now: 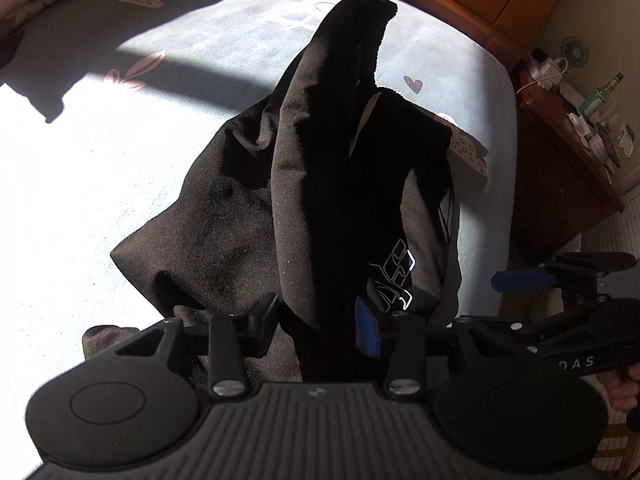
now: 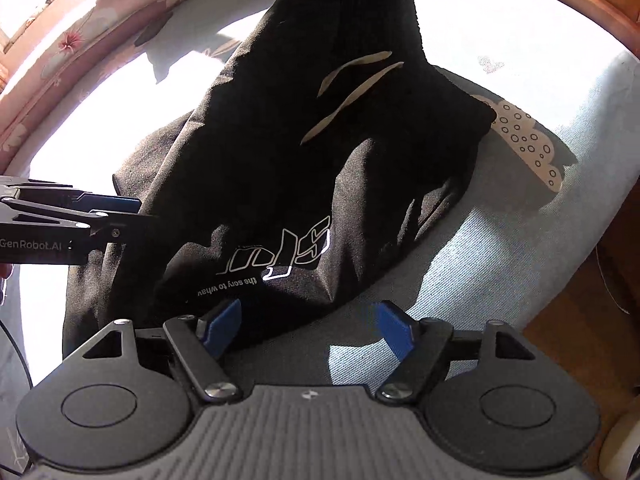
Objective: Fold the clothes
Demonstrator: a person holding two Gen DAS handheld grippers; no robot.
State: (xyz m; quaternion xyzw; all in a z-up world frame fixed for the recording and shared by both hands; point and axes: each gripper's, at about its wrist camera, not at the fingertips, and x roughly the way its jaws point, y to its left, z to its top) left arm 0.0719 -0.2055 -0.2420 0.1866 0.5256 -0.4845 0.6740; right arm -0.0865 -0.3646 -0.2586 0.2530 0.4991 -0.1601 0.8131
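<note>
Left wrist view: a black garment [image 1: 320,184] is seen bunched on the bed [image 1: 100,200], running from the left claw [image 1: 320,320] toward 12 o'clock. A ridge of cloth lies between the half-open jaws; a grip on it cannot be told. The right claw [image 1: 520,280] stands at 3 o'clock.

Right wrist view: the garment [image 2: 320,140], white lettering up, is spread rumpled on the bed [image 2: 500,260]. The right claw [image 2: 308,324] is held wide open over its near hem, nothing gripped.

Progress: no neat fold is visible; folding is judged barely begun.
</note>
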